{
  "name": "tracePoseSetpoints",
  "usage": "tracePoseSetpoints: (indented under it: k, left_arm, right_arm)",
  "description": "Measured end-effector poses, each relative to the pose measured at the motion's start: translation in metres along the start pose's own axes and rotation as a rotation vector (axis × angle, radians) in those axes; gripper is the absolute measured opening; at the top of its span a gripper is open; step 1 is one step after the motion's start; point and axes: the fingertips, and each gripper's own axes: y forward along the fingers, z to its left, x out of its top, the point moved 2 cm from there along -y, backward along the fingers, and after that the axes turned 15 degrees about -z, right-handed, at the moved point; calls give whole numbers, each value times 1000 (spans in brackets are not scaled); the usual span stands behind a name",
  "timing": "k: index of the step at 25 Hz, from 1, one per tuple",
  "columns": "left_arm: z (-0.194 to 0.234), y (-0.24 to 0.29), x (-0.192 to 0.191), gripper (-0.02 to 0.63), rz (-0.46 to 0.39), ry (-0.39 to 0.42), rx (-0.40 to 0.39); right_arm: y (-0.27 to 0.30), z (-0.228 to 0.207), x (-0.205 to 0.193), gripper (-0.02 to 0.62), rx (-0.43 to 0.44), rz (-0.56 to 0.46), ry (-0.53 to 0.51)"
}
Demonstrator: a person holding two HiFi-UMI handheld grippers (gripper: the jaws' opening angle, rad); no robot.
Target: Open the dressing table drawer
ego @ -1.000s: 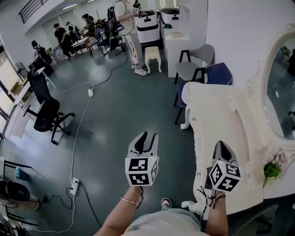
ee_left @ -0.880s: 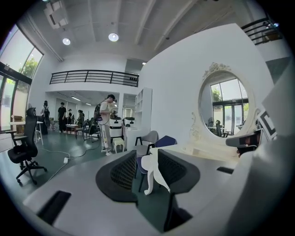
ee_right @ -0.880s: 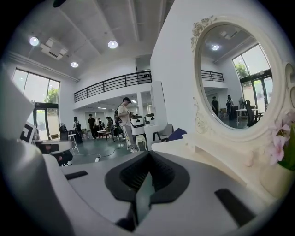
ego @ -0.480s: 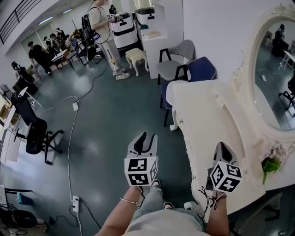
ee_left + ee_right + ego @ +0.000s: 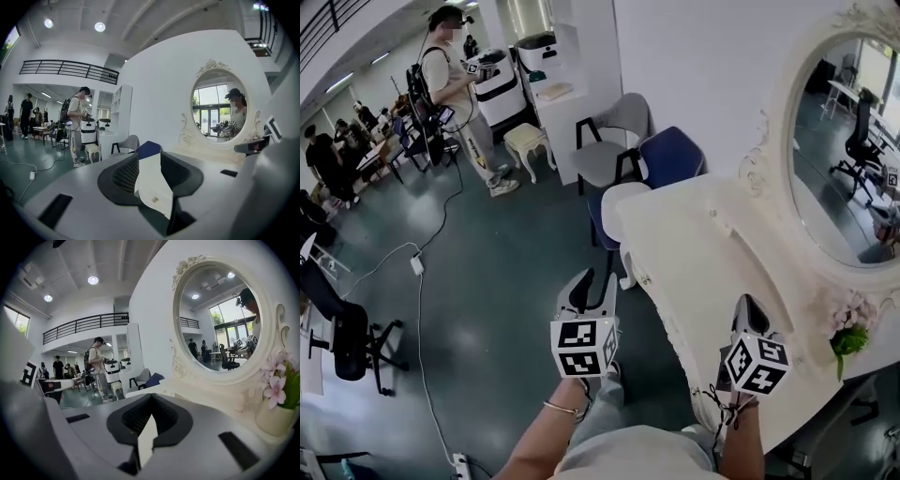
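Left gripper [image 5: 595, 281]: jaws apart, nothing held, over the floor [image 5: 487, 281] just beside the table's front.
Right gripper [image 5: 748, 307]: jaws closed together, empty, above the tabletop.
Dressing table [image 5: 703, 248]: white, under an oval mirror [image 5: 853, 159].
Knob [image 5: 153, 199]: on the table's front, framed between the left jaws.

The left hand-held gripper [image 5: 596, 281], lower centre of the frame, and right hand-held gripper [image 5: 748, 307], lower right, are pale grey, each bearing a white cube [image 5: 586, 347] of black square markers. A thin bracelet [image 5: 565, 409] rings one wrist, a dark cord [image 5: 720, 401] the other
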Motion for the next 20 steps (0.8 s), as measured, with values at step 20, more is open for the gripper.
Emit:
tracePoseSetpoints:
  k: [20]
  left_arm:
    - [54,197,-2,152,20,-31,-265]
  right_arm:
    - [129,20,28,8,-275,-55,-11]
